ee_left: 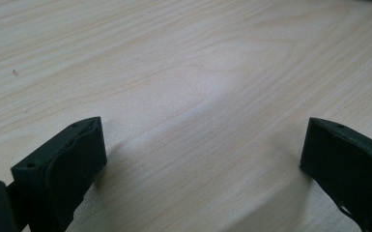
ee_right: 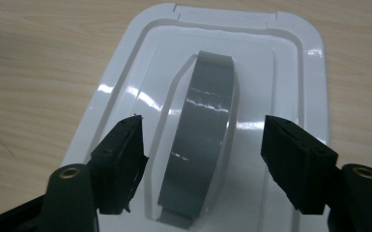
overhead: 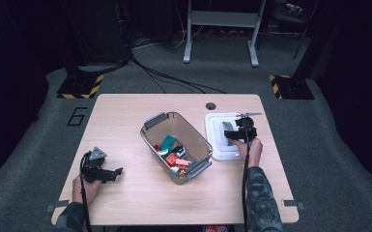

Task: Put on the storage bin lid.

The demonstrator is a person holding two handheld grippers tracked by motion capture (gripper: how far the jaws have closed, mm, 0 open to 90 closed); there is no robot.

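Right gripper (ee_right: pixel 200 145): hangs over the white lid (ee_right: pixel 290 63) at the right side of the table (overhead: pixel 125 111); its jaws stand partly apart, one on each side of the lid's grey handle (ee_right: pixel 207 125), and do not touch it. Nothing is held.
Left gripper (ee_left: pixel 200 154): low over bare wood near the table's front left corner; jaws wide apart, nothing between them.
Lid: lies flat on the table just right of the bin (overhead: pixel 150 140), close to its right wall; whether the two touch I can't tell. It is a rounded rectangle with a raised rim and a sunken middle.
Handle: a grey arched strap running lengthwise down the middle of the lid, glossy, with light glinting off it.
Bin: clear plastic with grey clasps at both short ends, set at a slant in the middle of the table, open on top.
Bin contents: small toys (overhead: pixel 174 154) in teal, red, orange and black, heaped toward the end nearer the person.
Hands: the right hand (overhead: pixel 254 147) grips its tool from the near side of the lid; the left hand (overhead: pixel 84 186) rests at the table's front edge.
Table: pale wood, with a round hole (overhead: pixel 210 106) near the far edge, just behind the lid.
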